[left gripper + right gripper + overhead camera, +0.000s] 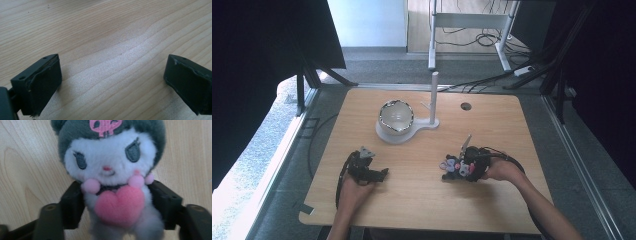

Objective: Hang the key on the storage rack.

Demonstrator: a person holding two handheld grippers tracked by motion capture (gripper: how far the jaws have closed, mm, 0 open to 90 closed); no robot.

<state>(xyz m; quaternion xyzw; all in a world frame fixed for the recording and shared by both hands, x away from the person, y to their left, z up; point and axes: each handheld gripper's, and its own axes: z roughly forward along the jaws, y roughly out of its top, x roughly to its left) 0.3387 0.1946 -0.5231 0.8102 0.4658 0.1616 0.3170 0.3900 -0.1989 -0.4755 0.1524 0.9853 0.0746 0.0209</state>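
Observation:
A small plush doll [112,177] with a white face, grey hood and pink heart lies on the wooden table [422,195]. My right gripper [115,200] is shut on its body, one jaw on each side. In the high view the plush doll [452,166] lies at the right gripper [459,167], low on the table's right half. My left gripper [379,173] rests on the table at the lower left. In the left gripper view the left gripper [112,80] stands open, with bare wood between its jaws.
A white stand [408,131] with an upright post [434,97] carries a white bowl [396,116] at the table's middle back. A round cable hole [466,106] sits at the back right. Cables and a desk frame lie on the floor beyond.

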